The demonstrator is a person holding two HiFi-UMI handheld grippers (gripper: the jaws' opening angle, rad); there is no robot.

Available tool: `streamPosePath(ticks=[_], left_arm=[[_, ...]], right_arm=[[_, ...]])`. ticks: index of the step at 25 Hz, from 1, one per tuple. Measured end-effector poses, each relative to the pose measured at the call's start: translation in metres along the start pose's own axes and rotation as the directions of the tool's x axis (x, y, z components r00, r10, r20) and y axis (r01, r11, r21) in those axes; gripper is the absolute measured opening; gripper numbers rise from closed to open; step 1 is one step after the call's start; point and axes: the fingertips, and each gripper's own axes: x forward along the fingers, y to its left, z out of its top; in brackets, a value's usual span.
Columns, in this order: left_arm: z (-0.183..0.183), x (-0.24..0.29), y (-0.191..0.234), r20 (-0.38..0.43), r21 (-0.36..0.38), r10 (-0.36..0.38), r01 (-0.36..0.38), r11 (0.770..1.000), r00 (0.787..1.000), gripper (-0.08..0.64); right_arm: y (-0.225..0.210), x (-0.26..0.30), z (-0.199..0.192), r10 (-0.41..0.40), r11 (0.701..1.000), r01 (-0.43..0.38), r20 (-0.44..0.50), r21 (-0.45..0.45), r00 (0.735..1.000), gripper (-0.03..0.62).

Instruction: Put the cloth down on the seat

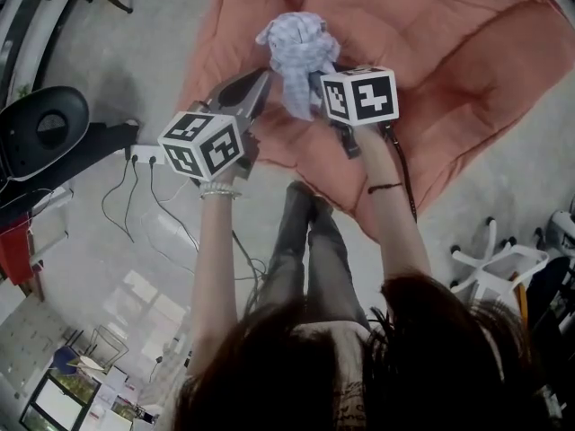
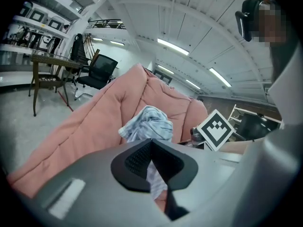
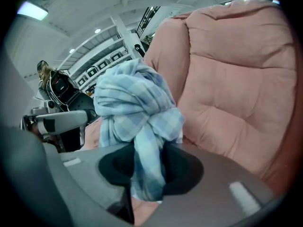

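A bunched, knotted pale blue checked cloth [image 1: 296,48] hangs in the air between my two grippers, above the pink cushioned seat [image 1: 449,52]. My right gripper [image 1: 318,81] comes in from the right. In the right gripper view the cloth [image 3: 132,103] runs down between its pads, and this gripper [image 3: 147,161] is shut on it. My left gripper [image 1: 267,74] meets the cloth's left side. In the left gripper view its jaws [image 2: 151,143] close to a point, with a thin strip of cloth [image 2: 147,124] between the pads. The seat's padded back [image 3: 236,79] rises behind the cloth.
On the floor to the left are a black office chair [image 1: 40,128] and a power strip with cables [image 1: 144,157]. A white chair base [image 1: 494,263] stands at the right. The person's legs [image 1: 305,241] are just in front of the seat's edge.
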Motion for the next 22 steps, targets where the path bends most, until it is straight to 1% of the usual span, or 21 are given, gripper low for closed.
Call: streamPosePath(ticks=[10, 15, 22], left_arm=[[-0.021, 0.007, 0.009, -0.053, -0.023, -0.005, 0.003, 1.0, 0.999, -0.005], [-0.028, 0.01, 0.016, -0.072, -0.033, -0.004, 0.002, 0.999, 0.997, -0.005], [-0.033, 0.015, 0.02, -0.086, -0.041, -0.013, 0.009, 0.999, 0.996, -0.005]], right_arm=[[-0.002, 0.026, -0.019, -0.011, 1.0, 0.01, -0.076, -0.012, 0.997, 0.135], [-0.004, 0.036, -0.026, -0.006, 1.0, 0.005, -0.11, -0.001, 0.994, 0.137], [-0.008, 0.046, -0.033, -0.019, 0.999, 0.022, -0.13, 0.026, 0.991, 0.14]])
